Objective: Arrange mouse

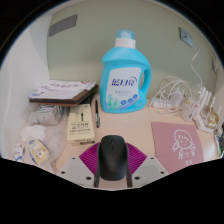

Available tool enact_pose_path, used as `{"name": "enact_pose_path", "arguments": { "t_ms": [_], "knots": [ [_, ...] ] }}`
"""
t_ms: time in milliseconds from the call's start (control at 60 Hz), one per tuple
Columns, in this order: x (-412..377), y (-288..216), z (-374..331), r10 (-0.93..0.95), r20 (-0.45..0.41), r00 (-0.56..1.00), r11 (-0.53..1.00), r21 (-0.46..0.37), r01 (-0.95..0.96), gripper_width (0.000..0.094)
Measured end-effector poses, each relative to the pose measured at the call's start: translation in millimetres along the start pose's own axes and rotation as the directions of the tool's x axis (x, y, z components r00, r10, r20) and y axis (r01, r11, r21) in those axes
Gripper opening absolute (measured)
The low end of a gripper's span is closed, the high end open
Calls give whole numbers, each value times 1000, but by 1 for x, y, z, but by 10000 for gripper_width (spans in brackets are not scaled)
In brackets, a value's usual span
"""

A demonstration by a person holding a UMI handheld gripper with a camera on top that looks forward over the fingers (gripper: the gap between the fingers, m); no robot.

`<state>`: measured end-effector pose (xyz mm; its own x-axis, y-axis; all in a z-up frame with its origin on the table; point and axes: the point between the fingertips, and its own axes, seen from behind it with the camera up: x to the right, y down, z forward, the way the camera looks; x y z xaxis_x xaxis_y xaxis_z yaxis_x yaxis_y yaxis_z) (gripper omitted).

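Nearest the camera, the gripper shows its two fingers with a magenta pad on each inner face. Between these fingers sits the mouse, a dark grey unit with its long axis pointing away from the camera. Both pads lie close against the flanks of the mouse; the claw reads as clenched on it, with no gap visible at either side. Whether the mouse is lifted or resting on the desk cannot be told. Just right of the fingers lies a pink mouse mat bearing a line drawing of a figure. Beyond the fingers, at the middle of the desk, stands a blue detergent bottle with a lighter blue cap and a white label, upright against the wall. Left of the bottle lies a stack of books, with a pen lying between the stack and the bottle. Nearer the fingers, ahead and to the left, lies a small beige box with printed text. Right of the bottle, a tangle of white cables rests on the desk, well apart from the mouse.
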<state>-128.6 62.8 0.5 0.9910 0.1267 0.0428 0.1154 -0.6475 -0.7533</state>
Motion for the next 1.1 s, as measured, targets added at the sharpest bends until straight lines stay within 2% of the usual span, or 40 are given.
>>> {"name": "enact_pose_path", "arguments": {
  "t_ms": [100,233,300,350,450,617,733,900,950,983,1017,1050,1100],
  "knots": [
    [2,-41,-44,10,35,999,996,86,-13,364],
    [30,-130,-129,35,82,996,960,274,-56,365],
    [63,-166,-156,36,75,997,936,347,-59,363],
    [94,-178,-161,52,57,997,926,370,-69,363],
    [164,-161,-128,101,7,995,941,323,-98,360],
    [246,-53,-28,131,-60,990,987,97,-125,362],
    [262,-9,7,118,-59,991,993,25,-117,371],
    [260,9,20,121,-31,992,992,-16,-122,506],
    [263,7,15,105,-47,993,994,-9,-106,649],
    [264,4,10,94,-57,994,996,0,-94,789],
    [264,0,3,85,-60,995,996,8,-84,871],
    [264,-5,-6,84,-63,995,996,19,-83,832],
    [265,-11,-23,89,-72,993,996,35,-86,848]
  ]
}}
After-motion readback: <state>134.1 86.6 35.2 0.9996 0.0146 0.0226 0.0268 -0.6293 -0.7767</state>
